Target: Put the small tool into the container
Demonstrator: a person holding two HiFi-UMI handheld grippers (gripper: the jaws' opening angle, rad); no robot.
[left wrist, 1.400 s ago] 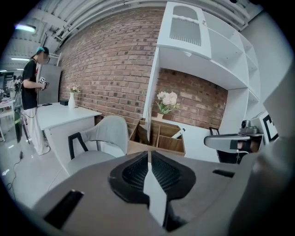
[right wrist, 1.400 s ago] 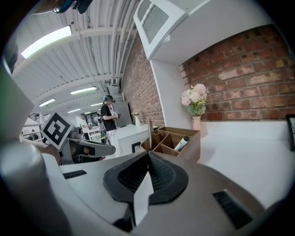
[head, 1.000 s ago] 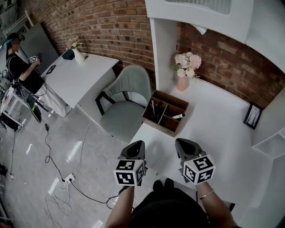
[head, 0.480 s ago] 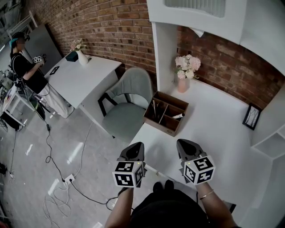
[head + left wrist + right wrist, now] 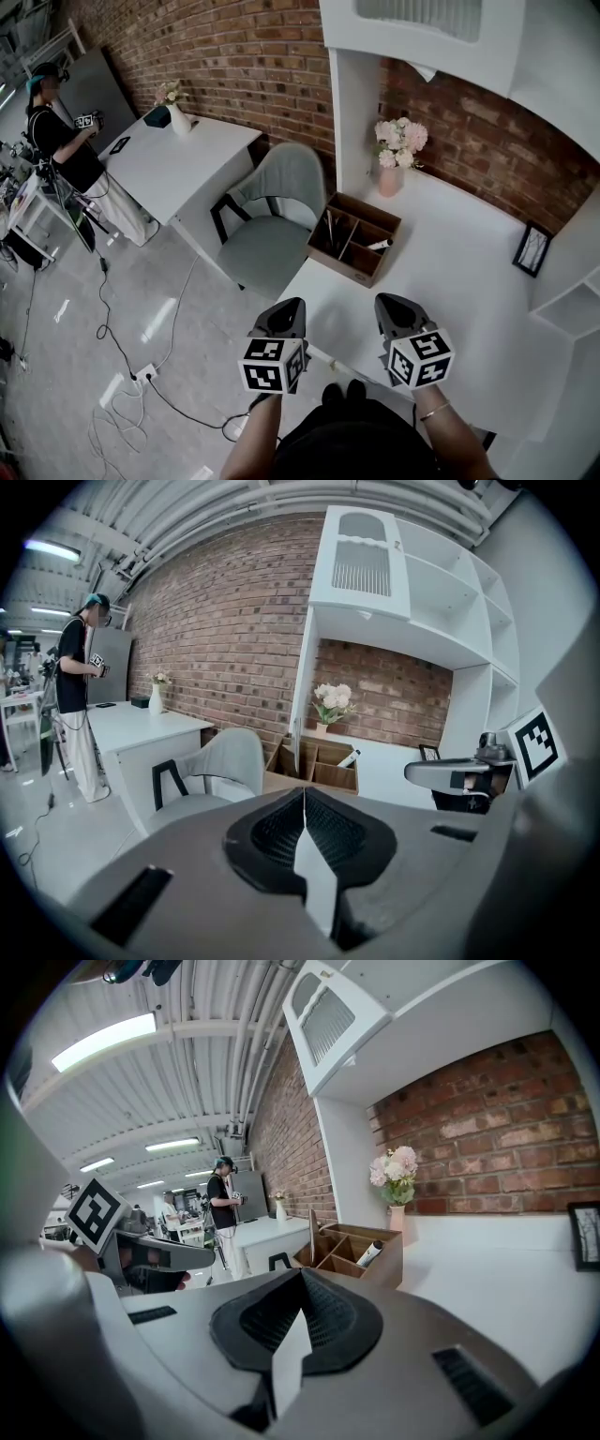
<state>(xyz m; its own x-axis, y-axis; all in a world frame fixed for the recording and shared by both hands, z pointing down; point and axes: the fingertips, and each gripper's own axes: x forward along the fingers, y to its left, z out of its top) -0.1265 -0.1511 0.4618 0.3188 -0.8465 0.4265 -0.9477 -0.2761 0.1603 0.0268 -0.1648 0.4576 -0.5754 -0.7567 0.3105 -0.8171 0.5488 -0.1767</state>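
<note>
Jaws on your left gripper (image 5: 305,808) are pressed fully together with nothing between them. The jaws of your right gripper (image 5: 300,1283) are also closed on nothing. In the head view both grippers hang side by side at six o'clock. The left gripper (image 5: 287,314) is over the bench's near left edge, and the right gripper (image 5: 394,309) is over the white bench (image 5: 459,300) itself.

Working across the room from your left, a person (image 5: 54,131) stands at ten o'clock beside a second white bench (image 5: 173,169). That bench carries a small vase (image 5: 178,120). At eight o'clock, cables (image 5: 117,342) trail over the pale grey floor (image 5: 66,375). A grey-green chair (image 5: 267,220) with a dark frame sits at eleven o'clock, between the two benches.

Straight ahead at twelve o'clock, the wooden container (image 5: 339,266) sits on your bench near its far left edge, well apart from both grippers. The small tool (image 5: 380,246), white with a dark tip, is already inside. It lies tilted in a compartment at the container's right end, with one end poking above the rim. The left compartment holds some thin sticks.

Pale flowers (image 5: 400,141) in a pink vase stand just beyond the container, against the brick wall (image 5: 469,141). A dark picture frame (image 5: 531,246) leans at two o'clock. White shelving (image 5: 562,300) closes off the bench's right side.
</note>
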